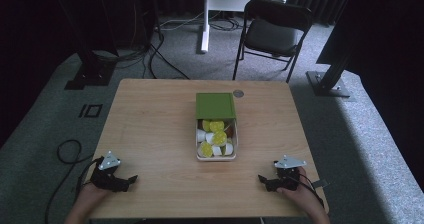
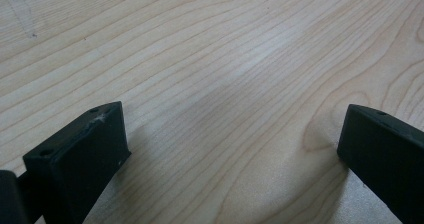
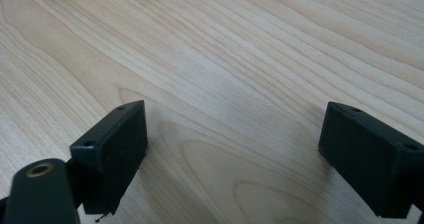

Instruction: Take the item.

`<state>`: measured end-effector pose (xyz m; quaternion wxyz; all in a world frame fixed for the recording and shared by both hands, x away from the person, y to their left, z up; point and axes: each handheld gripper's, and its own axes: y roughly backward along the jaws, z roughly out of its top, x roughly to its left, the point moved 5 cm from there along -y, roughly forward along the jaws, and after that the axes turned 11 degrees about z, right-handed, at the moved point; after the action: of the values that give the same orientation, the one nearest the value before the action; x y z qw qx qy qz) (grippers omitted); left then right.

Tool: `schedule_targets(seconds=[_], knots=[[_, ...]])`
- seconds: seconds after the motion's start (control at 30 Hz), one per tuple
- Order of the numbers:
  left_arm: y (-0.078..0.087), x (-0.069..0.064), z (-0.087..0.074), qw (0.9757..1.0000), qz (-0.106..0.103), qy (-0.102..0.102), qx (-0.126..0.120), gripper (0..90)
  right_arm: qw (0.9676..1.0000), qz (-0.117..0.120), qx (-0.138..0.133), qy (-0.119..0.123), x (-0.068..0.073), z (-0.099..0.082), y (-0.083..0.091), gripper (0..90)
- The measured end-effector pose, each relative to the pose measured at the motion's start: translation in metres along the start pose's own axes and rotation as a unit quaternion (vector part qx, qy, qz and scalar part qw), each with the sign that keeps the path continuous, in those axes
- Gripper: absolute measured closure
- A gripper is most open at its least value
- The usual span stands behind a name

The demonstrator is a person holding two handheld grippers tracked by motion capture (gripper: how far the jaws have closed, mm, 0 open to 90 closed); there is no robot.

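Box [image 1: 216, 134] mid-bench, green lid [image 1: 215, 105] swung back, small yellow and white capsules [image 1: 218, 138] inside | my left tongs [image 1: 131, 179] and right tongs [image 1: 262, 178] both spread, empty, near bench [image 1: 150, 129] edge | capsules likely light, thin-walled, slick: I'd pinch one gently across its rim.

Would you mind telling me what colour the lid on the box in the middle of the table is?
Green; the lid shows best in the high view.

A pale wooden table [image 1: 150, 129] bears an open green-lidded box [image 1: 216, 126] of pods and both tools.
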<state>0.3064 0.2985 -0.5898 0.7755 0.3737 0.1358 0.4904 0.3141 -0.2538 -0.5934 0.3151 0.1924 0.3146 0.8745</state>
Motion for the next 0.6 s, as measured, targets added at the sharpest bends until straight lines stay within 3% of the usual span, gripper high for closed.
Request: schedule_targets(seconds=[0.23, 0.6], knots=[[0.0006, 0.0016, -0.0003, 1.0, -0.009, 0.002, -0.002, 0.5, 1.0, 0.001, 0.0, 0.001, 0.0001, 0.0, -0.0002, 11.5], [0.0002, 0.0006, -0.0003, 1.0, -0.003, -0.003, 0.0, 0.5, 1.0, 0.001, 0.0, 0.001, 0.0001, 0.0, -0.0001, 11.5]])
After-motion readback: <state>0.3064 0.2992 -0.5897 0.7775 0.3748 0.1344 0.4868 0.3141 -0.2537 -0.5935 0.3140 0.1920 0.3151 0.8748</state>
